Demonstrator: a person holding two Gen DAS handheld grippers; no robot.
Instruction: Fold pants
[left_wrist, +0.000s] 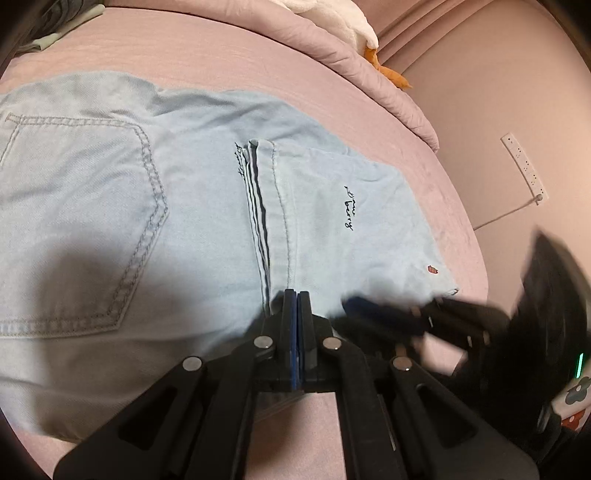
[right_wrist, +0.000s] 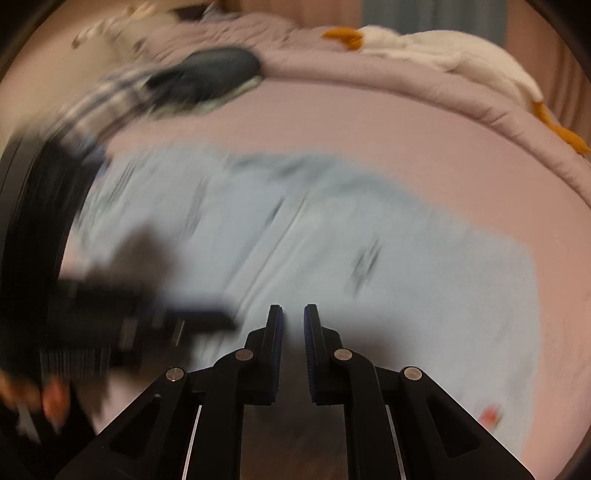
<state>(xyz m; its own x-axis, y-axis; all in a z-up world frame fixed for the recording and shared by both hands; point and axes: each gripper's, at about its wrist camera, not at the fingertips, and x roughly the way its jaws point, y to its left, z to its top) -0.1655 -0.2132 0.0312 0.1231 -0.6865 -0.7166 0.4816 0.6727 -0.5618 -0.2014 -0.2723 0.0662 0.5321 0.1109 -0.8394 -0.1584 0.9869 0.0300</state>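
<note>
Step in hand: the pants (left_wrist: 155, 206) are mid-fold, I'd judge; the leg ends lie doubled over toward the seat, their hems (left_wrist: 264, 206) stacked in a line across the middle of the denim.
Where the pants lie: flat on the pink bed sheet (left_wrist: 207, 55), back pocket (left_wrist: 81, 221) facing up, with the rumpled quilt (left_wrist: 388, 88) well beyond them.
Left gripper (left_wrist: 297, 299): jaws fully together, tips down at the near edge of the folded denim, right by the hem stack. Whether a bit of cloth is nipped between the pads I cannot tell; it may only be pressing there.
Right gripper (right_wrist: 293, 314): jaws nearly together, only a narrow slit between the blue pads, and nothing in that slit. It hangs over the near edge of the folded leg section, and its own view is smeared, so any contact with the cloth is hard to judge.
Next move calls for: probably a firm hold on the near edge with both tools, set apart along it, then a lift and carry across so the layers stay squared.
Watch for: the stacked hems sliding out of line.
</note>
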